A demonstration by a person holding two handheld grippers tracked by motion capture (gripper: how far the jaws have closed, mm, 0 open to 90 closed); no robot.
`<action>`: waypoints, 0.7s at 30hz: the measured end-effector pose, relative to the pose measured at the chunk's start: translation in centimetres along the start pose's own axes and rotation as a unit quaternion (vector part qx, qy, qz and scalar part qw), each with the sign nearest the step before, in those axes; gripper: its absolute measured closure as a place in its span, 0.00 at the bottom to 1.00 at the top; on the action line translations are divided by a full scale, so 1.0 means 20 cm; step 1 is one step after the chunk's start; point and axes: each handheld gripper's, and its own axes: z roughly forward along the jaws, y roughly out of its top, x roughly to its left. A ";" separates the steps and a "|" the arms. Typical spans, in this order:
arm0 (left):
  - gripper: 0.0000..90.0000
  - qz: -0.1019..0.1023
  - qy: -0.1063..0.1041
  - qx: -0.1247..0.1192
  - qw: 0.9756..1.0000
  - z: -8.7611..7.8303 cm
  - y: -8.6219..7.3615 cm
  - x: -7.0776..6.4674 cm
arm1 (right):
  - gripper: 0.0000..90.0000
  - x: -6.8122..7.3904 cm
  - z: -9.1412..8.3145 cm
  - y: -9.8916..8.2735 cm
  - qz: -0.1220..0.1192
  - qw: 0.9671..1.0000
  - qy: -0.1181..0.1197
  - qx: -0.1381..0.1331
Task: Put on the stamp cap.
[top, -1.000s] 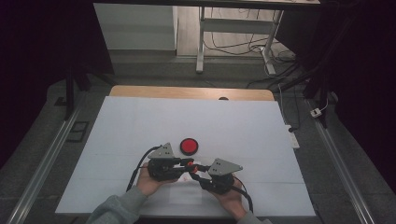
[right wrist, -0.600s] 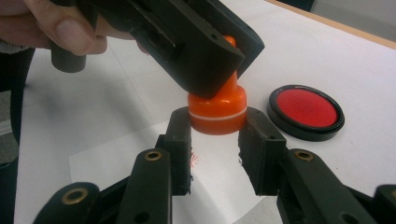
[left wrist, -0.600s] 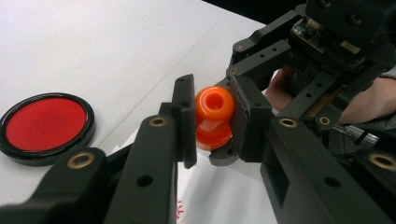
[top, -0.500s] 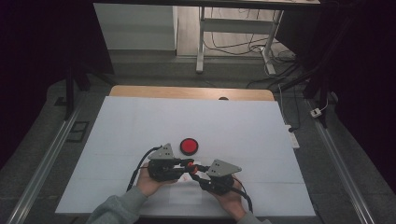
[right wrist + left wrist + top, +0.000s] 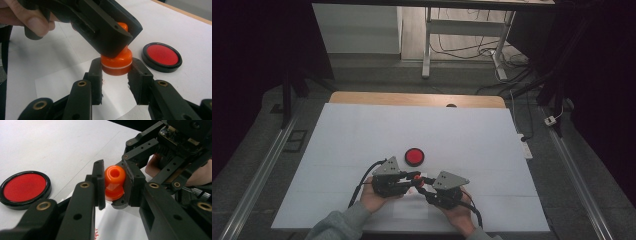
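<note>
With your left hand-held gripper [image 5: 113, 185] clamping the orange knob [image 5: 114, 182] and your right hand-held gripper [image 5: 115, 80] clamping its base, twist steadily near the table's [image 5: 362, 130] front edge.

On the worktop [image 5: 362, 130], near its front edge and about midway across, the two hand-held grippers meet tip to tip: the left hand-held gripper [image 5: 412, 176] comes in from the left, the right hand-held gripper [image 5: 423, 186] from the right and slightly nearer the person. Between their jaws sits a small spool-shaped knob [image 5: 114, 182], its upper part clamped by the left one, its lower base by the right one. Just behind them, farther from the person, a round lid [image 5: 414, 156] lies flat on the worktop, apart from both. A sheet of paper [image 5: 62, 82] lies under the knob.
</note>
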 end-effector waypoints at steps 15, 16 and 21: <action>0.80 -0.004 -0.001 0.005 1.000 0.00 0.01 0.00 | 0.70 -0.01 0.00 -0.01 0.007 1.000 0.008 -0.006; 0.80 -0.002 -0.001 0.005 1.000 -0.01 0.02 0.00 | 0.70 -0.01 0.00 -0.01 0.006 1.000 0.007 -0.008; 0.80 -0.003 -0.004 0.004 1.000 -0.01 0.02 0.00 | 0.65 -0.02 0.00 -0.01 0.011 1.000 0.009 -0.009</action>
